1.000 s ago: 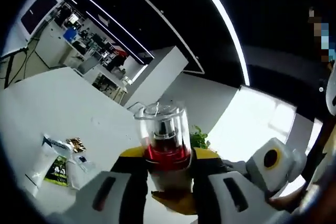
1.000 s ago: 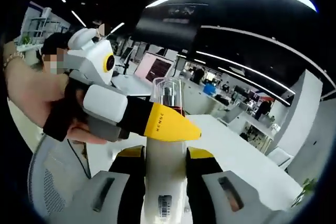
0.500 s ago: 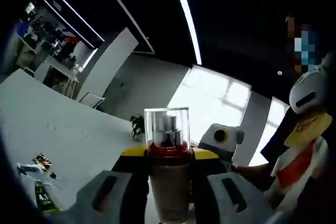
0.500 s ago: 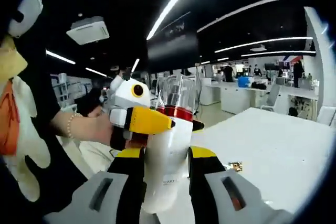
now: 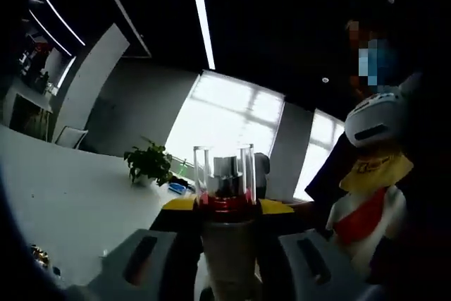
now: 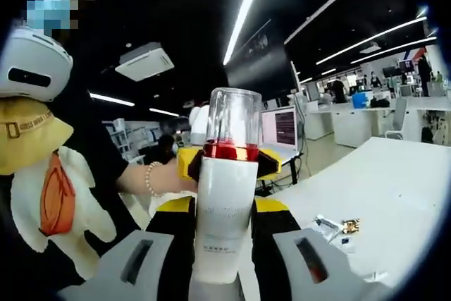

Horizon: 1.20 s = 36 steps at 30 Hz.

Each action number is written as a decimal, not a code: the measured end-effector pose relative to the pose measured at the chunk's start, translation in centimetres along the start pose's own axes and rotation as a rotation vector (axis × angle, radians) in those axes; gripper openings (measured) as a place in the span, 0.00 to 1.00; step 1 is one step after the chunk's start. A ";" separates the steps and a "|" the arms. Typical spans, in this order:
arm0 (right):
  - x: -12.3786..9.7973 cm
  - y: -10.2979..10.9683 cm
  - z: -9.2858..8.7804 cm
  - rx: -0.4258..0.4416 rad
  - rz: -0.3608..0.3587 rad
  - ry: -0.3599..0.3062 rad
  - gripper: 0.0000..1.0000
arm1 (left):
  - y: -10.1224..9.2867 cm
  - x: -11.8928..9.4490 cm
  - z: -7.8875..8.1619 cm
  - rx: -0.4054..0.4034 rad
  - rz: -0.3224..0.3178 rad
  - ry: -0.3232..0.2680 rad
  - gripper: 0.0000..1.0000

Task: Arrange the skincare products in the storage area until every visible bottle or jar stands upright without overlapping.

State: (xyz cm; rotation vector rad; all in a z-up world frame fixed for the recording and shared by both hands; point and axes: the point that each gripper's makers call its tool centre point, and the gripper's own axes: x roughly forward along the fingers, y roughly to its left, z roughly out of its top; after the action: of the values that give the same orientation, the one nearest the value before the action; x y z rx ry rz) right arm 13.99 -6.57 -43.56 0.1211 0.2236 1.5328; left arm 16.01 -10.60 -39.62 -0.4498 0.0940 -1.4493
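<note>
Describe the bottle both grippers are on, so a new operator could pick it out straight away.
Start at the white table and go up to where the right gripper and the left gripper meet. Clamped between both pairs of yellow-tipped jaws, held in the air, is a tall white bottle. Its red band under a clear plastic cap sets it apart from the flat sachets lying on the table.

The right hand-held gripper [image 6: 224, 244] has two pale grey jaws with dark oblong slots, black inner arms and yellow tips. The left hand-held gripper [image 5: 225, 244] is built alike. The person wears a dark top printed with a white, yellow and orange figure, plus a pearl bracelet [image 6: 149, 178].
</note>
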 end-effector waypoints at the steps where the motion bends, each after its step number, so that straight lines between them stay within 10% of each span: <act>1: 0.1 0.1 -0.2 0.012 0.007 0.006 0.30 | -0.1 0.2 -0.2 -0.001 -0.005 0.008 0.23; 15: -0.4 -1.7 0.3 -0.006 -0.199 -0.087 0.27 | 0.8 1.4 0.1 0.054 0.092 0.020 0.25; 24: -2.2 -7.1 0.1 -0.140 -0.574 0.001 0.27 | 4.1 1.5 0.8 0.145 0.472 -0.014 0.27; 30: -2.5 -8.1 -0.6 -0.192 -0.707 0.030 0.27 | 5.5 1.7 0.3 0.150 0.655 -0.073 0.25; 36: -3.1 -8.1 -1.9 -0.197 -0.797 0.062 0.27 | 6.5 1.0 -1.1 0.207 0.820 -0.008 0.24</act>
State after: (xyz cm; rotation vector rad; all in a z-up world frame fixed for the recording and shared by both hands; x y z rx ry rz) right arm 21.42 -10.08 -46.95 -0.1608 0.1412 0.7576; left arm 21.86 -11.50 -42.66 -0.2009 0.1045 -0.6402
